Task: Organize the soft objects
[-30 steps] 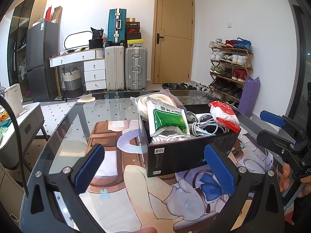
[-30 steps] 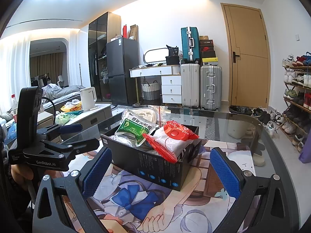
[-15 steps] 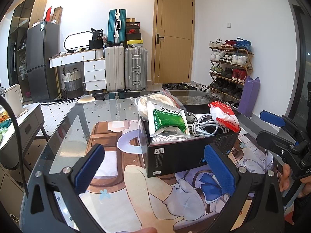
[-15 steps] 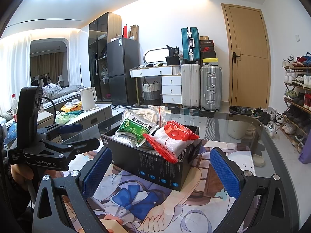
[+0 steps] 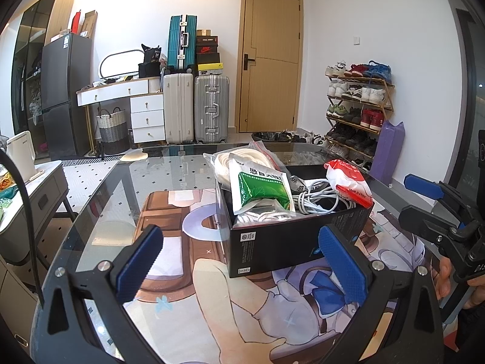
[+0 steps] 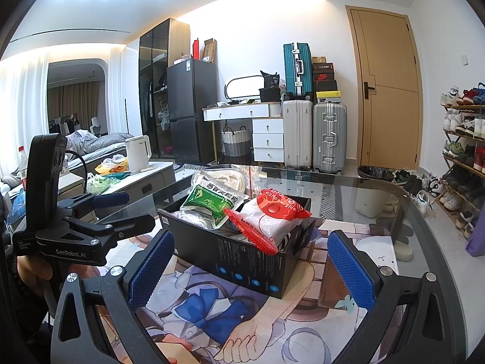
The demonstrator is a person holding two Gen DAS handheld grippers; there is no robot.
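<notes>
A black cardboard box [image 5: 291, 242] [image 6: 242, 257] stands on the glass table, on a printed mat [image 5: 242, 318]. In it lie a green and white packet [image 5: 260, 188] [image 6: 212, 201], a red and white packet [image 5: 348, 185] [image 6: 269, 218], a bag of white rope [image 5: 242, 159] [image 6: 224, 179] and a white cable [image 5: 315, 201]. My left gripper [image 5: 242, 265] is open and empty, just short of the box. My right gripper [image 6: 248, 268] is open and empty, near the box's corner. Each gripper shows in the other's view, the right one [image 5: 436, 209] at the right edge, the left one [image 6: 103, 212] at the left.
The glass table's edge [image 5: 91, 212] curves round on the left and far side. A side table with a white kettle [image 6: 138, 153] stands to the left. Suitcases [image 5: 194, 109], a dresser and a shoe rack [image 5: 357, 112] line the far walls.
</notes>
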